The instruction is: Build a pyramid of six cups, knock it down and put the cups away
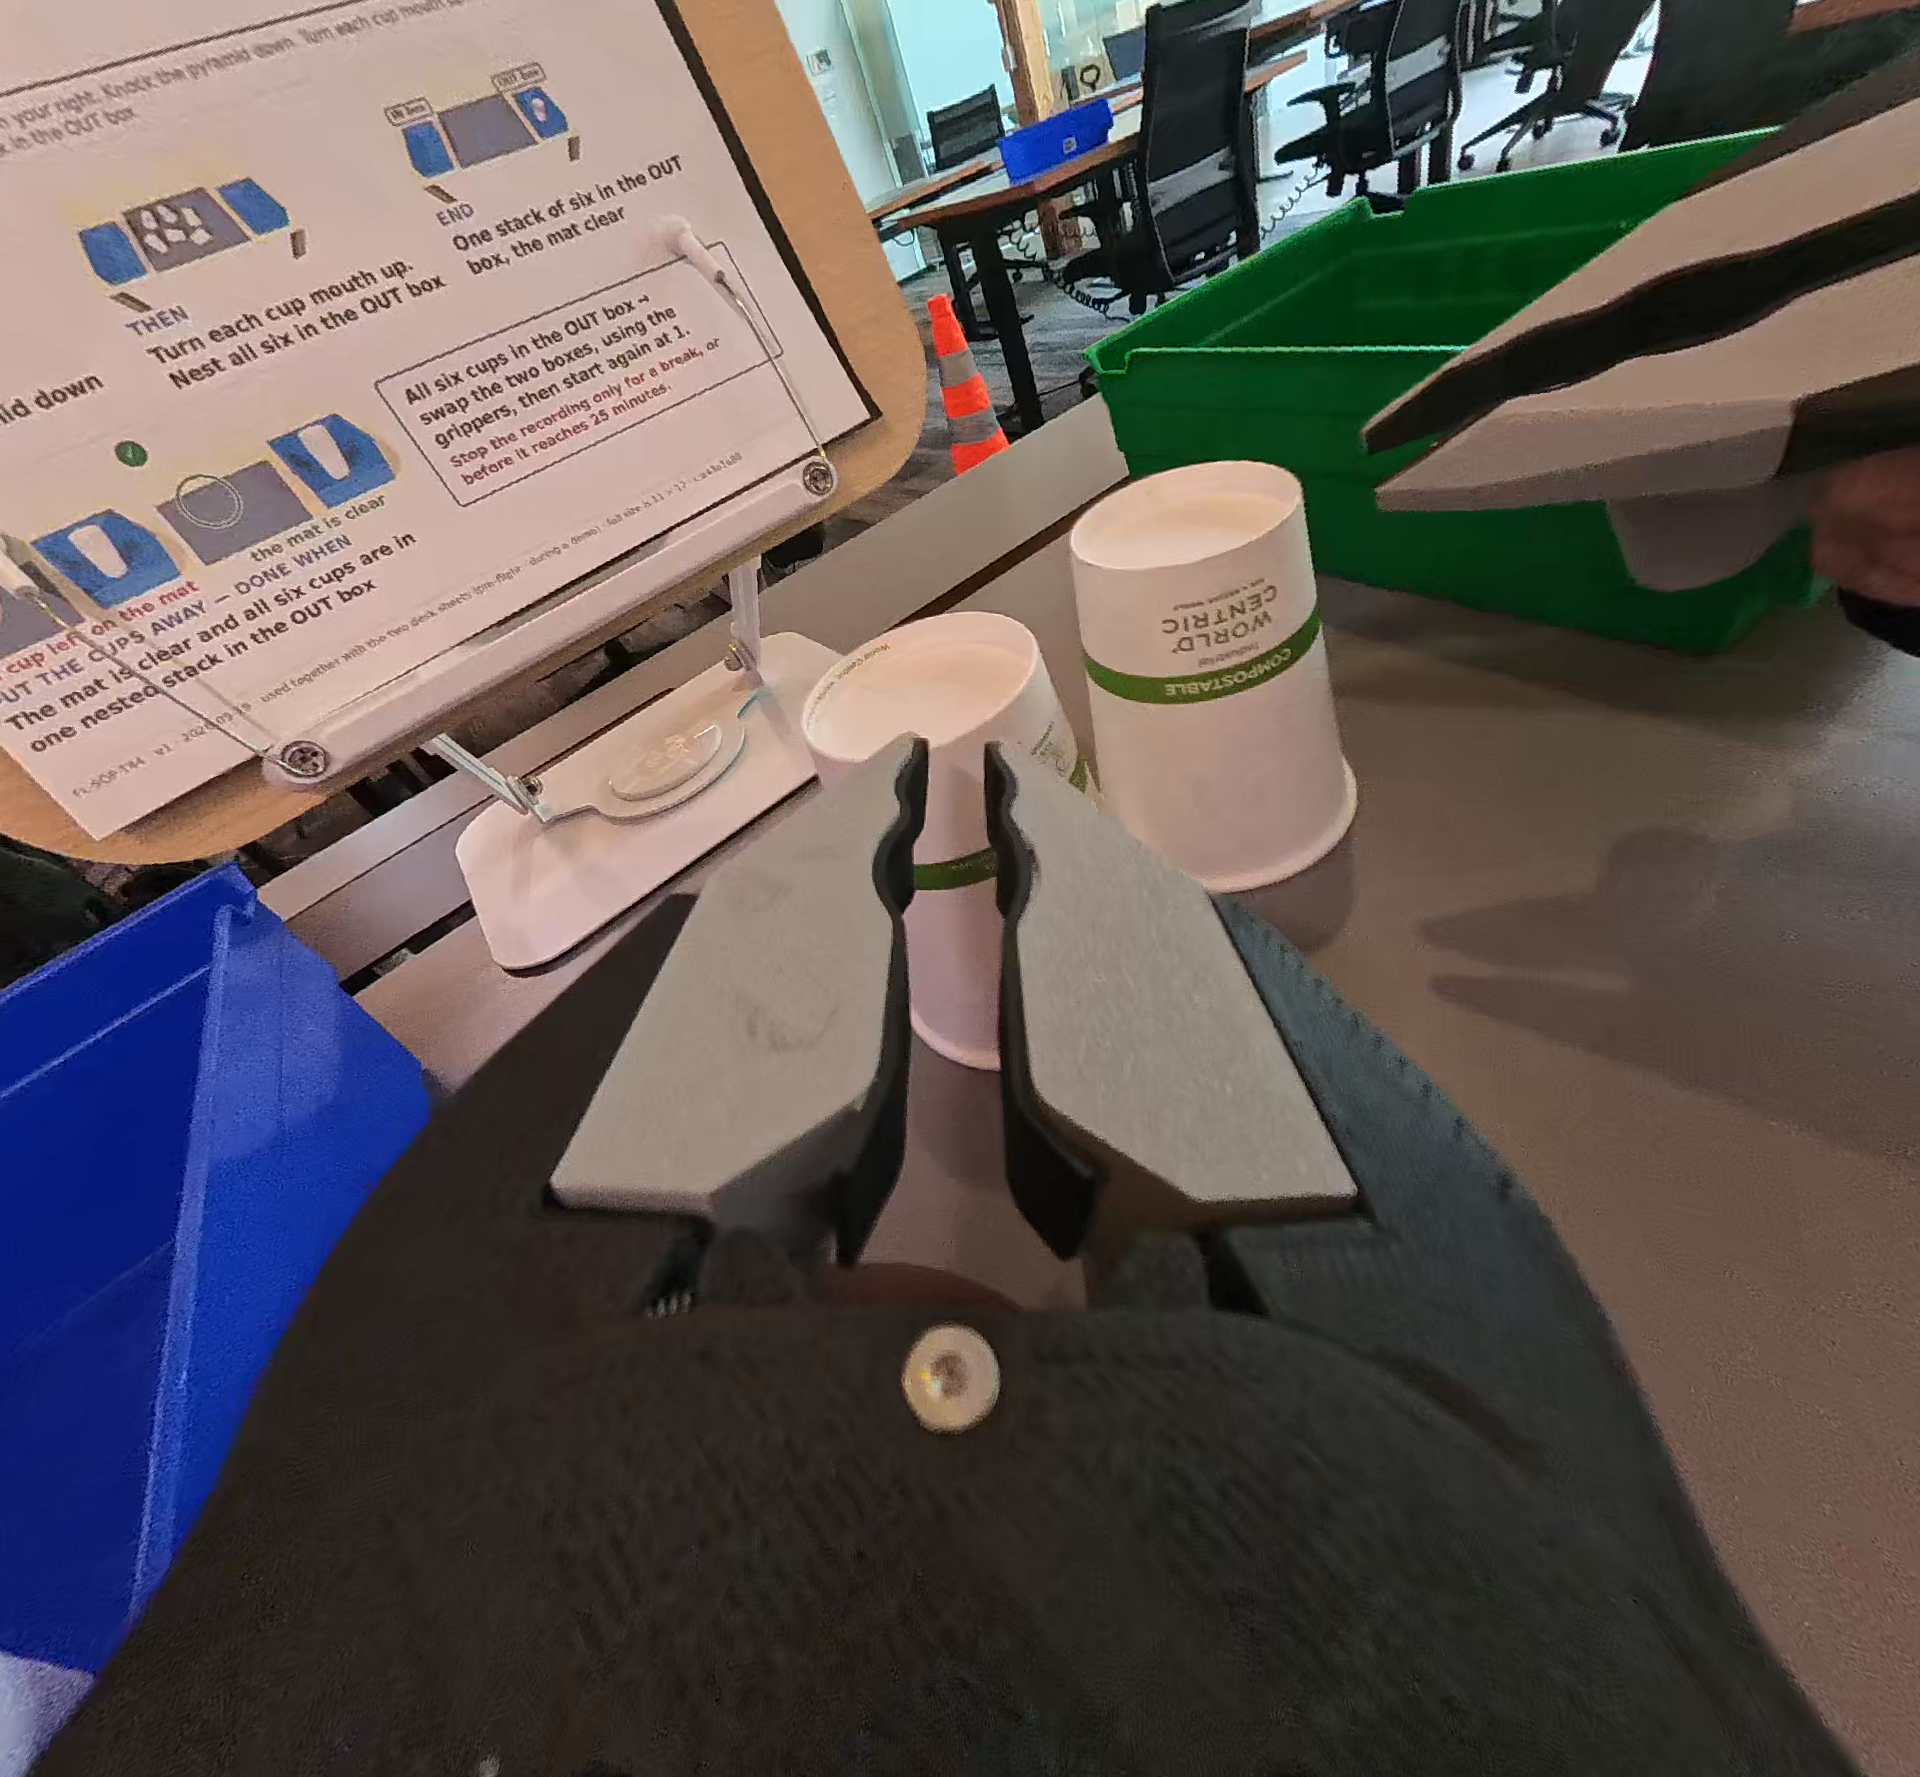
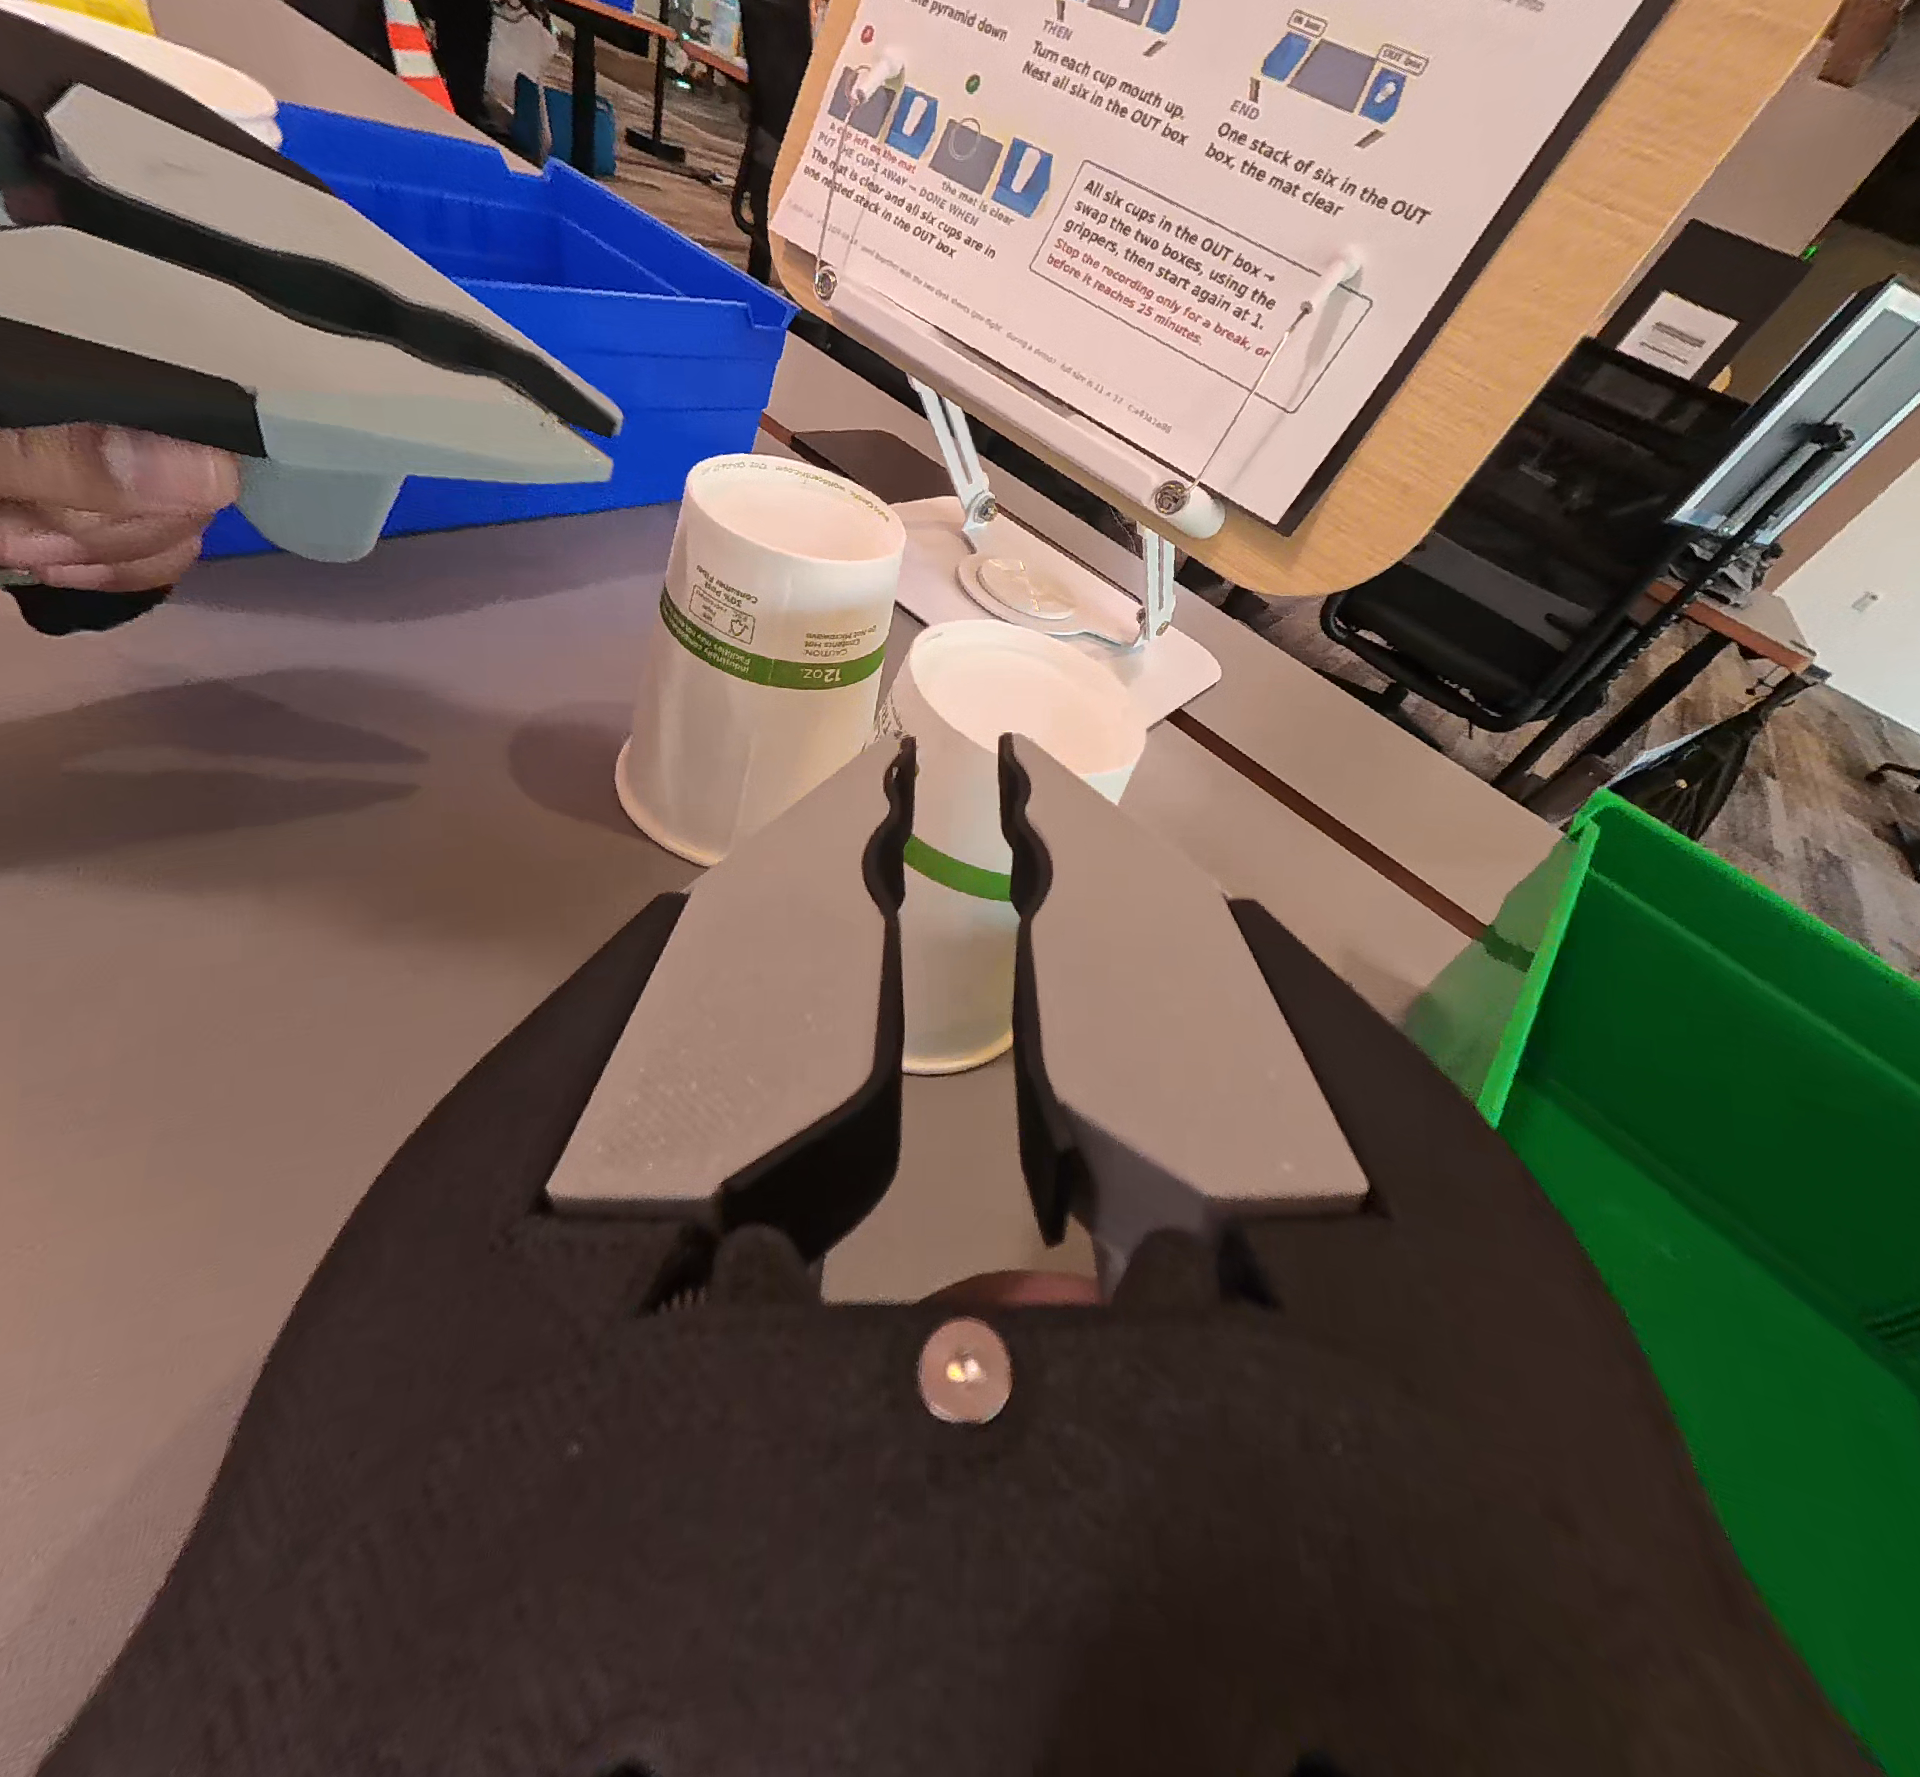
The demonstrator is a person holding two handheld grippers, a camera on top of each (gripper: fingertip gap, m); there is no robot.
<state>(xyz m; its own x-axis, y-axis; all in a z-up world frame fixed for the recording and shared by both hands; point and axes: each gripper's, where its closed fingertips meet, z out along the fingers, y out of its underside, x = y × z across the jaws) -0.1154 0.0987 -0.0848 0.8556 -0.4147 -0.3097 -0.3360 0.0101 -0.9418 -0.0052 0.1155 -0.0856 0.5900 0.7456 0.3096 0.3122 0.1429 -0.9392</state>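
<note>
Cups, 2 upside down, a near cup (image 1: 935, 688) and a far cup (image 1: 1210, 688), sit on the surface (image 1: 1610, 948) before the paper stand (image 1: 644, 823); left tool (image 1: 951, 761) and right tool (image 2: 956, 756) hover pinched narrow, empty.

two cups (image 2: 758, 647) side by side (touching) | sheet stand (image 2: 1049, 584) behind

- Both views are bright and evenly lit, with indoor light from above.
- Soft grey shadows of the grippers lie on the table (image 1: 1558, 1156), blurred at their rims.
- Each cup (image 2: 758, 647) throws a faint shadow at its foot.
- Wide-angle bending is strong: the sheet (image 1: 343, 293) and the bins curve toward the edges.
- Near black gripper bodies look slightly soft; the far office is hazy.
- The hand (image 2: 94, 512) is smeared by motion.
- The screw (image 1: 951, 1379) shows a small glint.
</note>
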